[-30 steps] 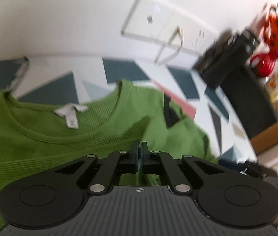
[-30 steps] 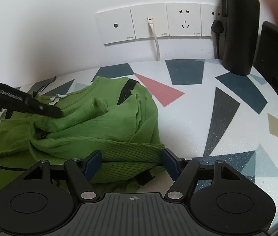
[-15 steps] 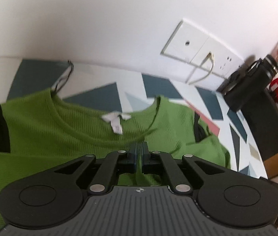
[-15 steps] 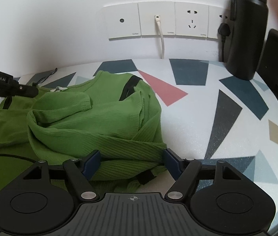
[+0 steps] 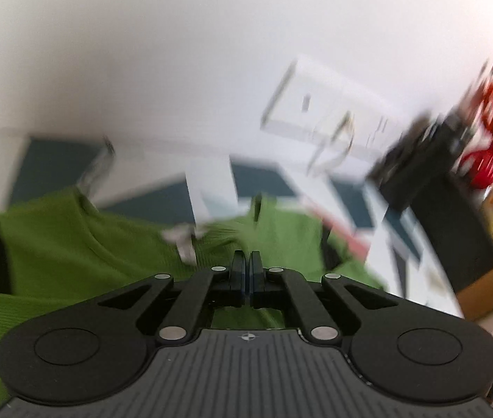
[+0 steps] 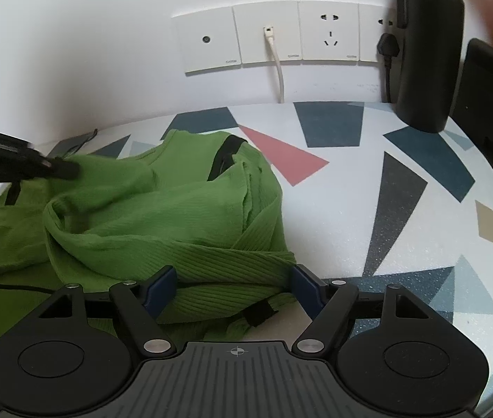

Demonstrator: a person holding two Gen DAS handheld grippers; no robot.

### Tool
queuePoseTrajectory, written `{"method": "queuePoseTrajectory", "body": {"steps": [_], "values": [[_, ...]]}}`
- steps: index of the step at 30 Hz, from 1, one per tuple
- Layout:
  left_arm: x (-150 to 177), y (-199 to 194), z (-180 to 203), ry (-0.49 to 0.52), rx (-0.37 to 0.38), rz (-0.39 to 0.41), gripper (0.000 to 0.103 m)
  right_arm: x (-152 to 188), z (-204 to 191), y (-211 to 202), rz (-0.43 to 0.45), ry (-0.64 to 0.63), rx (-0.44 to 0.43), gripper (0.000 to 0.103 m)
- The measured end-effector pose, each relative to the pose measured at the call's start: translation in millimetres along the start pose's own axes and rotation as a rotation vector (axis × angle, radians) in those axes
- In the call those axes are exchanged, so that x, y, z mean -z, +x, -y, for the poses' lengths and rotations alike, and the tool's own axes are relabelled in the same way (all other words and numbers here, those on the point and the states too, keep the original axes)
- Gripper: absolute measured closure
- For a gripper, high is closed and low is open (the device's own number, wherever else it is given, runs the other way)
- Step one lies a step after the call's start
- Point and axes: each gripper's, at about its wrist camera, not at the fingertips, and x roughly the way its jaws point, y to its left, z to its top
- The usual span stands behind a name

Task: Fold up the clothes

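1. Shirt: green ribbed knit with black trim strips, lying on the table; its right half is bunched into a heap, the left part lies flatter
2. Left claw: fingers pressed together. Green fabric sits right at the tips near the white neck label. The right view shows its tip at the collar fabric, so it looks pinched on the shirt, but the left view is motion-blurred and I can't confirm cloth between the pads
3. Right claw: spread wide, blue pads either side of the near folded edge, not closed on it
4. Key relation: the heap lies directly ahead of the right claw, with the ribbed fold running left-right across the gap. The right claw is nearer the bunched side, the left is at the far-left collar
5. Judgement: next move is for the right claw to close on that near edge so the heap can be pulled out flat; soft stretchy knit, likely to sag and drag
6. Far right: black bottle, wall sockets with white cable, well apart from the shirt
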Motion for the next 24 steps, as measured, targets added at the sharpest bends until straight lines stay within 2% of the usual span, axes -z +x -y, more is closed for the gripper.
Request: {"method": "queuePoseTrajectory", "body": {"steps": [1, 8, 10, 12, 15, 18, 22, 24], "values": [[0, -20, -1, -0.007, -0.002, 0.059, 0.101, -2, 1, -1, 0.009, 0.007, -0.001, 0.033], [54, -88, -24, -0.024, -0.108, 0.138, 0.101, -13, 10, -12, 0.059, 0.028, -0.007, 0.033], [73, -85, -39, -0.082, -0.140, 0.081, 0.101, -15, 10, -12, 0.050, 0.020, -0.015, 0.034], [88, -85, -51, -0.117, -0.169, 0.067, 0.101, -16, 11, -13, 0.042, 0.012, -0.023, 0.035], [94, -84, -58, -0.161, -0.169, 0.069, 0.101, -18, 13, -14, 0.029, 0.000, -0.034, 0.041], [93, -81, -61, -0.193, -0.158, 0.057, 0.100, -19, 5, -14, 0.020, -0.053, -0.040, 0.042], [87, -86, -68, -0.282, -0.170, 0.050, 0.088, -21, -12, -16, 0.023, -0.103, -0.063, 0.042], [83, -90, -74, -0.321, -0.194, 0.048, 0.072, -22, -18, -16, 0.023, -0.131, -0.069, 0.042]]}}
